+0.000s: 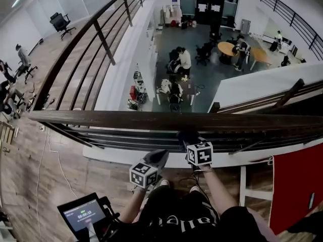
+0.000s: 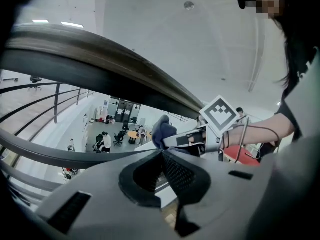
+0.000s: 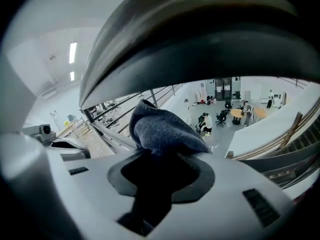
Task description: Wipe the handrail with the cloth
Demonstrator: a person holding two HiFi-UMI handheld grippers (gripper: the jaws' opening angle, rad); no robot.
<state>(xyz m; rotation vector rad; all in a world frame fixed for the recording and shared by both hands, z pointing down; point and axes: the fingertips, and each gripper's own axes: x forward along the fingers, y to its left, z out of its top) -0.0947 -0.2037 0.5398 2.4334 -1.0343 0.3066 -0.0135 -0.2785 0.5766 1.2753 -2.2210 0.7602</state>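
— What's the right one got hold of?

— The right hand-held gripper [image 3: 160,156] is clamped on a bunched, dark blue-grey fleecy cloth [image 3: 162,129]. The cloth pokes up out of the jaws, right under the long dark brown wooden handrail [image 3: 200,39]. I can't tell from here whether cloth and wood actually meet.

— And the left?

— The left hand-held gripper [image 2: 162,153] has its jaws pressed together with nothing between them. It hangs below the handrail, just left of the cloth.

— So how much has been wiped?

— Hard to judge. The handrail looks the same all along, with no streak or cleaner patch to go by. The cloth sits at the near lower edge, about midway along the stretch in front of the person. I'd guess the wiping is barely under way, and the top face and the runs out to either side are yet to be done.
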